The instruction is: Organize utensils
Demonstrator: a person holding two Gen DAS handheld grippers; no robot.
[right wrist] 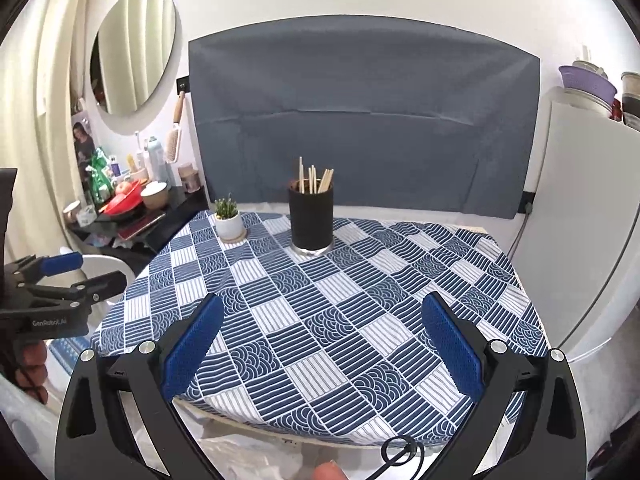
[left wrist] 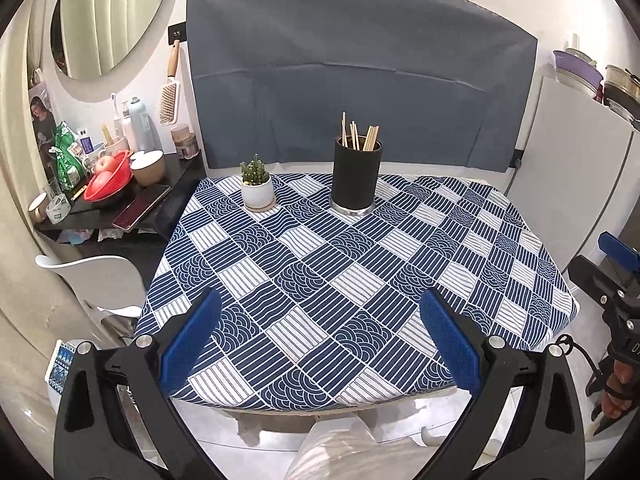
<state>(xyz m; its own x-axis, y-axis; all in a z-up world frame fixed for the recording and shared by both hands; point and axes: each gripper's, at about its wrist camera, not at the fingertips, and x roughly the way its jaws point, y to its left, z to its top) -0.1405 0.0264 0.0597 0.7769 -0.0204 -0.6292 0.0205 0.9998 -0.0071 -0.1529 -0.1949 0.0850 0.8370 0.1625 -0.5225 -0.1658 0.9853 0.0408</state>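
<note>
A black cylindrical holder [left wrist: 356, 176] [right wrist: 311, 218] stands upright at the far middle of the table with several wooden chopsticks [left wrist: 360, 136] [right wrist: 314, 178] standing in it. My left gripper [left wrist: 320, 300] is open and empty, held above the table's near edge. My right gripper [right wrist: 320, 304] is open and empty, also above the near edge. Each gripper shows at the side of the other's view: the right one in the left wrist view [left wrist: 616, 256], the left one in the right wrist view [right wrist: 60, 272].
The table has a blue and white patterned cloth [left wrist: 352, 280] [right wrist: 320, 300]. A small potted cactus [left wrist: 257, 184] [right wrist: 228, 220] stands left of the holder. A cluttered black side shelf [left wrist: 120, 204] and a white chair [left wrist: 100, 280] are at left, a white cabinet [left wrist: 580, 184] at right.
</note>
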